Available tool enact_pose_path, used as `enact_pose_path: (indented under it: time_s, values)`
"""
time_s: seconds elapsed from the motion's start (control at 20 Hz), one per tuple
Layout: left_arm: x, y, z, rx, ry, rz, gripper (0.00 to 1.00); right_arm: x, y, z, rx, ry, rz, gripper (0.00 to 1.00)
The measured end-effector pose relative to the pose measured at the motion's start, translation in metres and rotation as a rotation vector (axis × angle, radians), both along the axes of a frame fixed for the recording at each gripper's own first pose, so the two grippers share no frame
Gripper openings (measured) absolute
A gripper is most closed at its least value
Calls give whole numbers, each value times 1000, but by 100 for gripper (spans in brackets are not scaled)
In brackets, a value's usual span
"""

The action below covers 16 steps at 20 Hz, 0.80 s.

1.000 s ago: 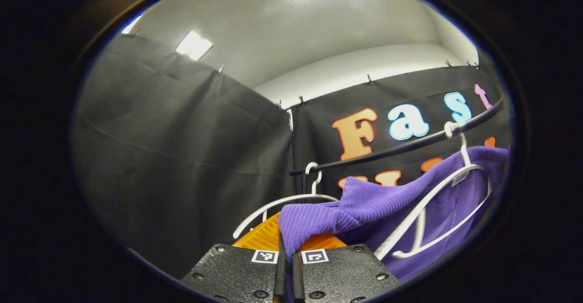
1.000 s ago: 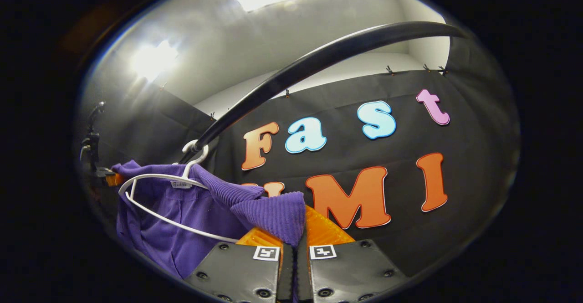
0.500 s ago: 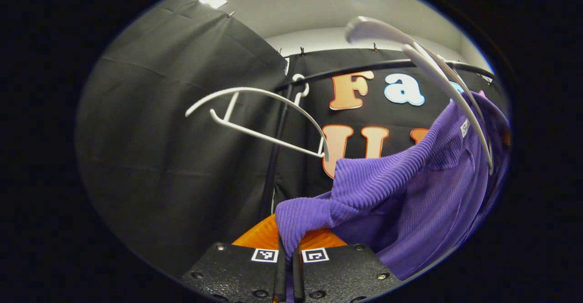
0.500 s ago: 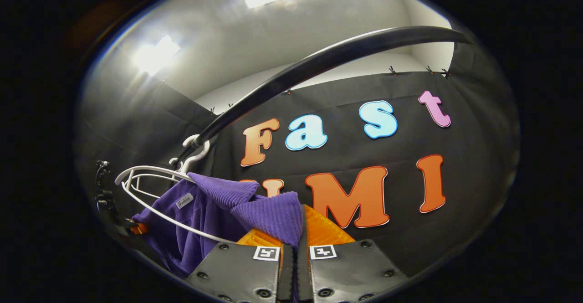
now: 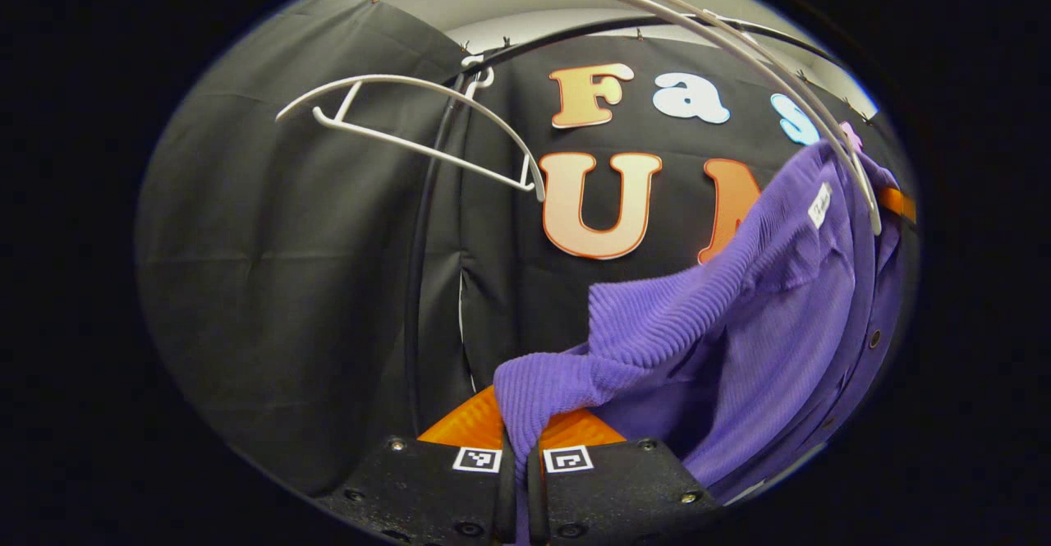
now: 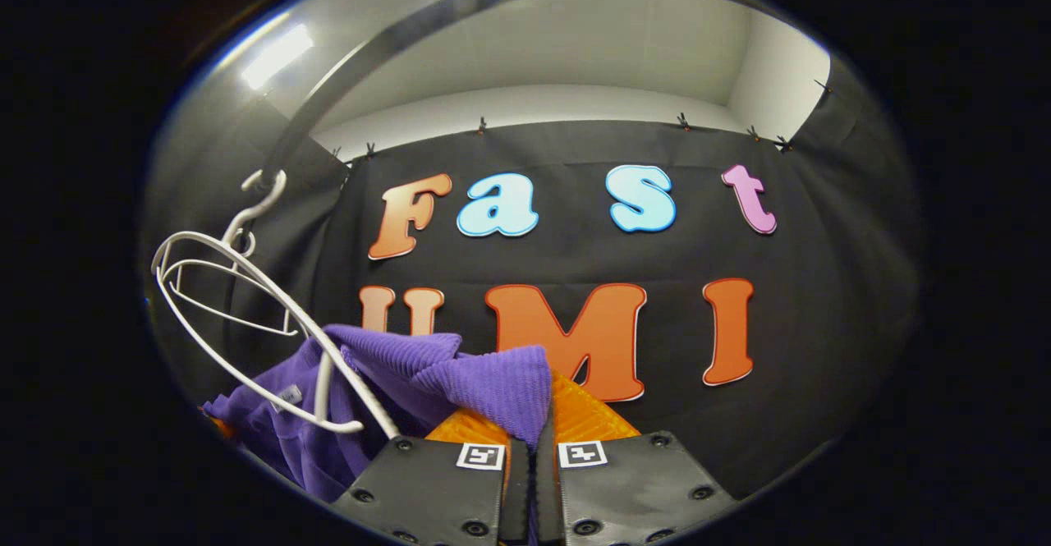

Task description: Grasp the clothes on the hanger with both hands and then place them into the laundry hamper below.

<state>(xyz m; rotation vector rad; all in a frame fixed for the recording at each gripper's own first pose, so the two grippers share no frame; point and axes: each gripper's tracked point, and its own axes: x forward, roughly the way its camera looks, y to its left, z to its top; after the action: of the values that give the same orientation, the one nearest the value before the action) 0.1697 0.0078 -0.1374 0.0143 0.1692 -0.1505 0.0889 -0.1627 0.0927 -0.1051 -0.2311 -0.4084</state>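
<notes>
Left gripper view: the left claw (image 5: 520,447) points forward and slightly upward, its two fingers pressed together on a ribbed edge of the purple garment (image 5: 739,316), which stretches up and to the right from the grip. A small white neck label (image 5: 819,204) is sewn inside the garment; its writing is too small to read. A white hanger (image 5: 698,37) arcs above the cloth, its lower end against the garment's upper edge, and an empty white hanger (image 5: 410,119) hangs by its hook from the black rail (image 5: 419,267).

Right gripper view: the right claw (image 6: 531,447) is likewise closed, pinching another ribbed fold of the purple garment (image 6: 493,382). From this side the fabric falls to the lower left, with both hangers (image 6: 246,300) overlapping beside it and the rail (image 6: 369,61) curving overhead. A white tag (image 6: 285,396) shows on the cloth, illegible.
</notes>
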Motion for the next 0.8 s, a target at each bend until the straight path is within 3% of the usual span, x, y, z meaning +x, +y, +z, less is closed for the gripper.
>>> enact_pose_path:
  time_s: [0.25,0.45,0.65,0.8]
  values:
    - [-22,-3,-6,7,16,-13,6,-10,-38,-48,115,73,-34,11]
    - [-37,-2,14,60,-21,-34,5,-26,-37,-50,116,75,-30,11]
    - [-45,-8,36,108,-56,-23,6,-31,-11,-49,81,93,48,11]
    - [-49,-36,40,13,-33,-73,6,-26,27,-68,97,146,152,11]
